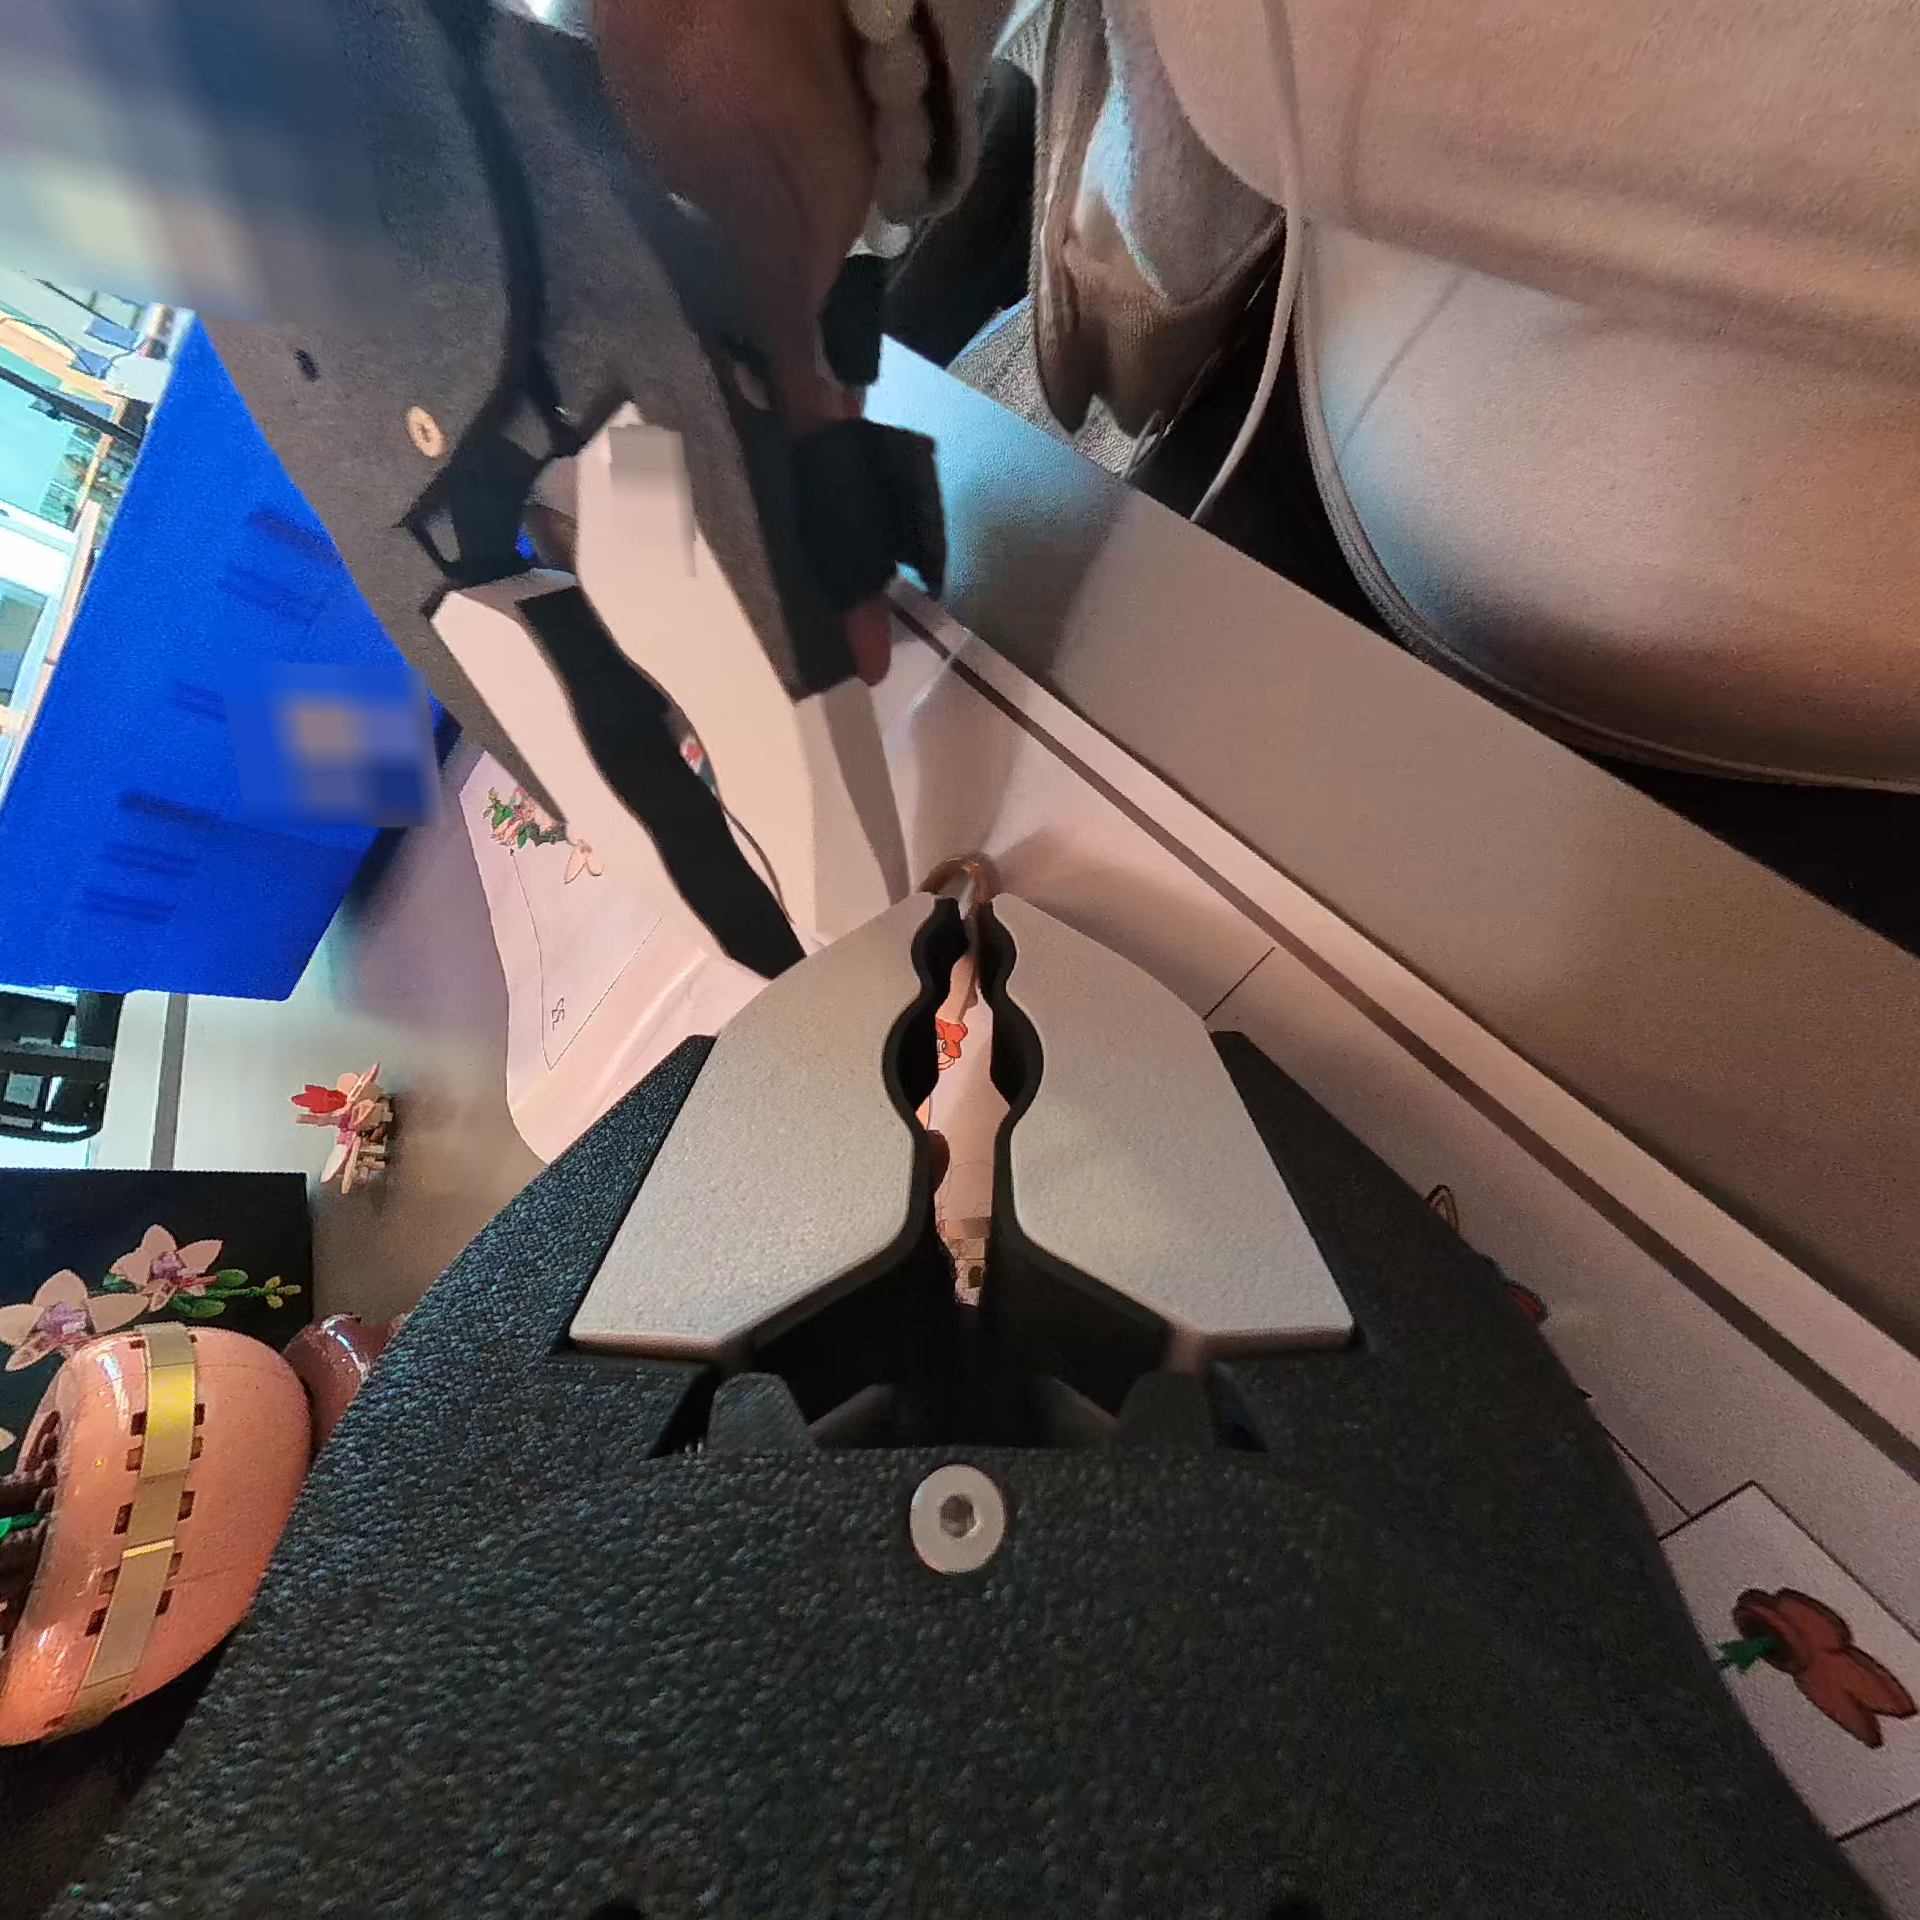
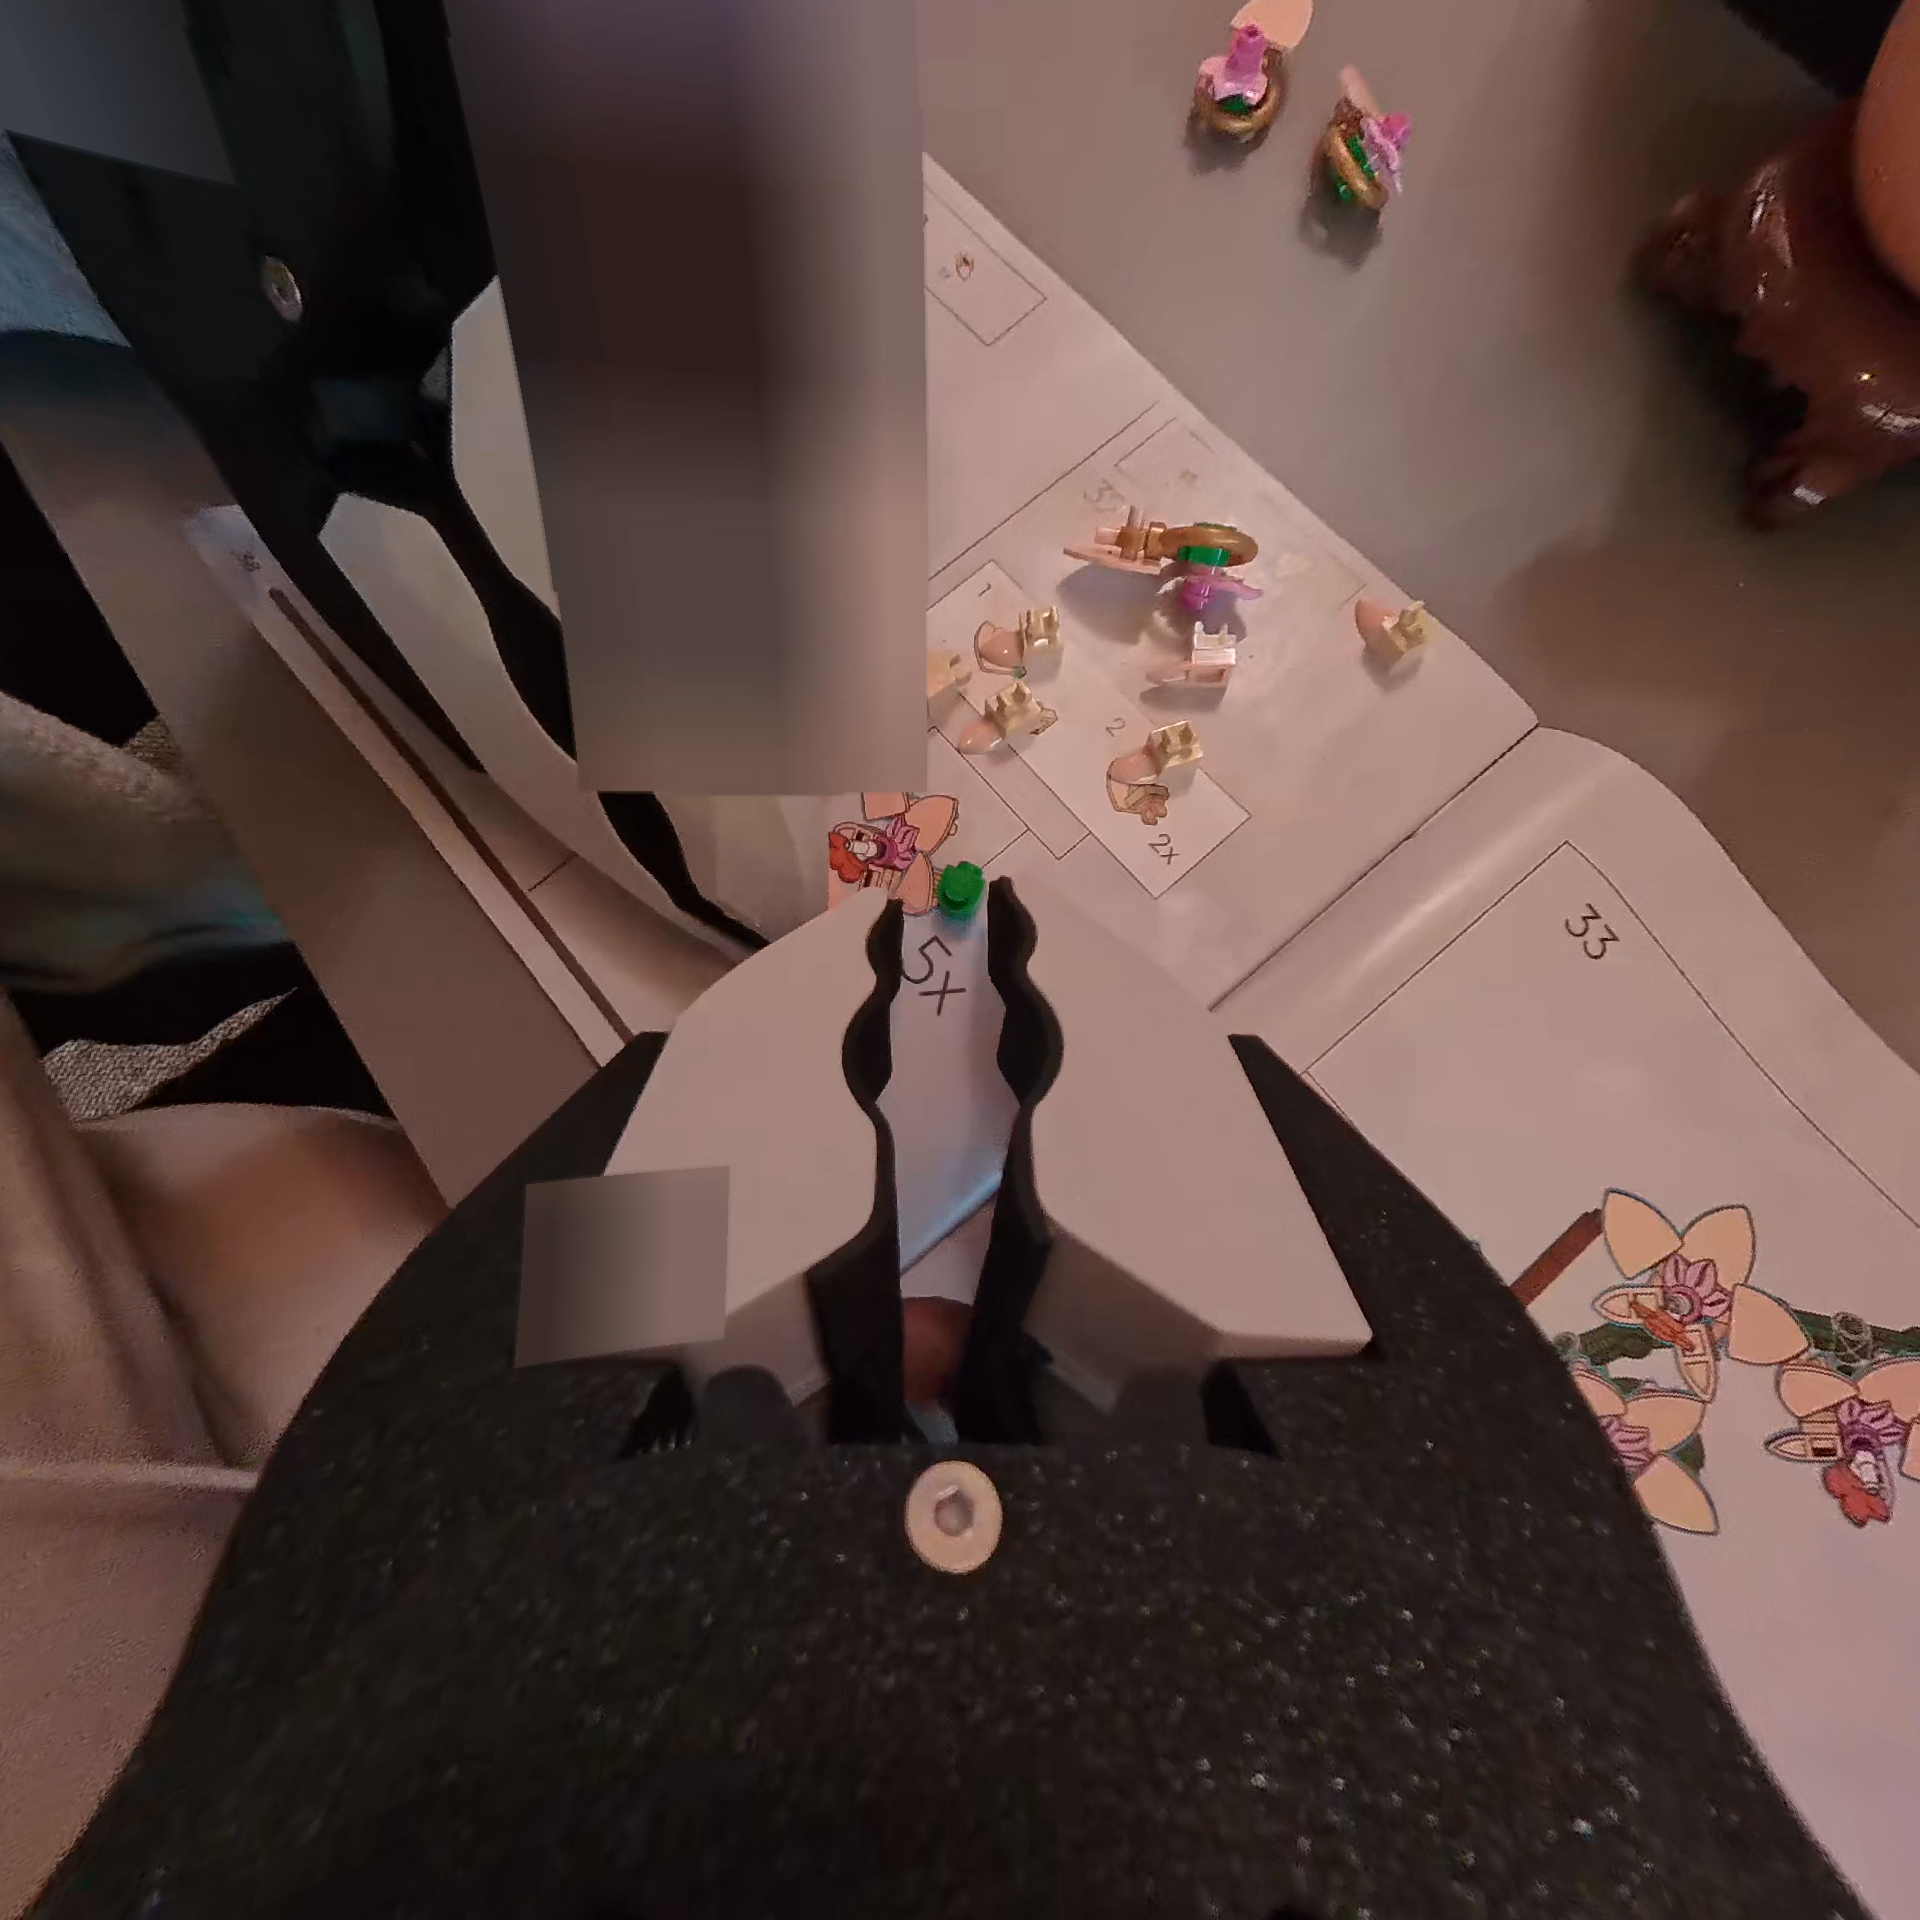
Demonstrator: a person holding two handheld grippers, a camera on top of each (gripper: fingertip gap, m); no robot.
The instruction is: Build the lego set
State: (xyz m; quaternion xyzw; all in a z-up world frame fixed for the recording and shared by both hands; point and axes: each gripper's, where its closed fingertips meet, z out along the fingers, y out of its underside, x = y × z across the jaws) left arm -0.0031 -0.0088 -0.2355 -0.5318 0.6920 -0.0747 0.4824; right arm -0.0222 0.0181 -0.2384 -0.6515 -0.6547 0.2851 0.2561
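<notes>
Gold-ringed pink flower subassemblies [image 2: 1231,88] lie finished, upper frame; tan petal pieces [image 2: 1013,639] remain loose. Right gripper [image 2: 943,896] fingers narrow at green stud [image 2: 960,891]; left gripper [image 1: 961,906] nearly closed on a gold ring [image 1: 961,873].

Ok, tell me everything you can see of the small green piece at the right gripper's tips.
The small green piece is tiny, glossy plastic, bright green, with a round stud on top. It sits at the right gripper tips, in the narrow gap, nearer the right-hand finger. Whether it is pinched or just lying on the open instruction booklet beneath cannot be told. Its lower part is hidden.
</notes>
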